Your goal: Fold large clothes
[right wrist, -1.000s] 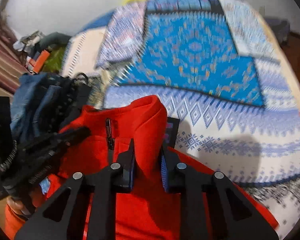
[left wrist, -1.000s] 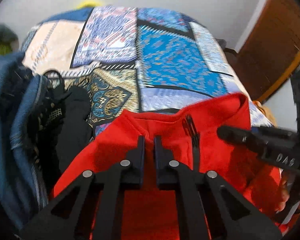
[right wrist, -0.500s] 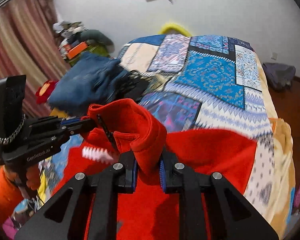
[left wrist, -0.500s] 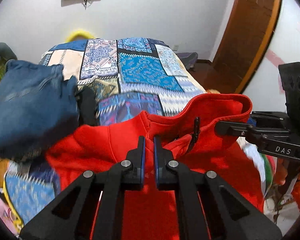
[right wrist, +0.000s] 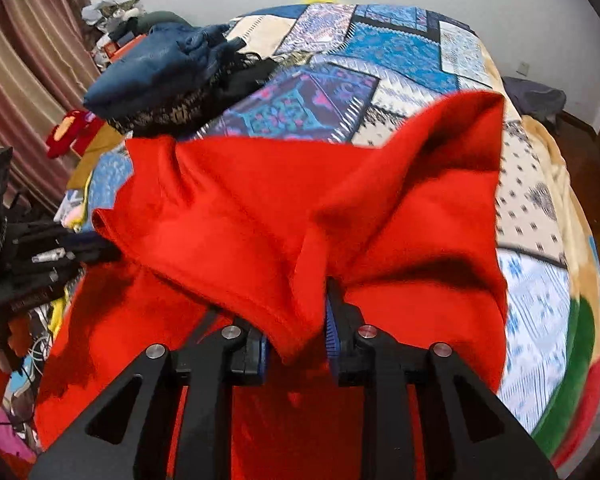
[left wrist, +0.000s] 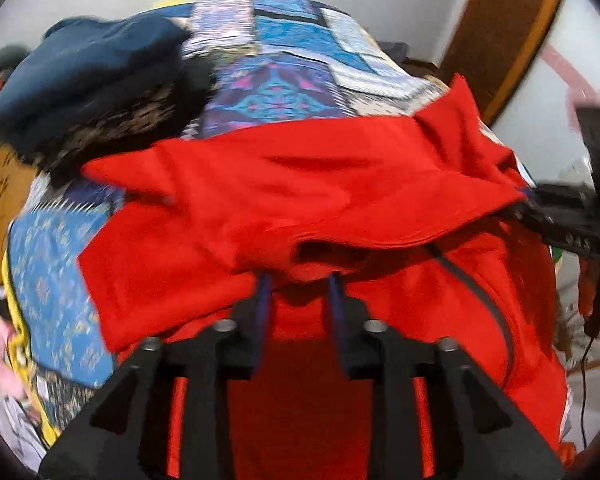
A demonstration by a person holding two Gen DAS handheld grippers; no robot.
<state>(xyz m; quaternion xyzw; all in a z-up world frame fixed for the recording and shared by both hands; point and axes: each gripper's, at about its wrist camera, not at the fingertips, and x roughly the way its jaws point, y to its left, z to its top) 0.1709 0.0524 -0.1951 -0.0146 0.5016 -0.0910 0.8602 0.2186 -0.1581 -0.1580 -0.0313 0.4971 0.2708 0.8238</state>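
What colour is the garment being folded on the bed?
Plain bright red; the garment shows best in the right wrist view.

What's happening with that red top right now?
A person with a gripper in each hand is folding a red fleece top on a patchwork bedspread. The left gripper has just been opening, its pads apart under the fold. The right gripper has eased slightly, with a bunch of fabric between its pads.
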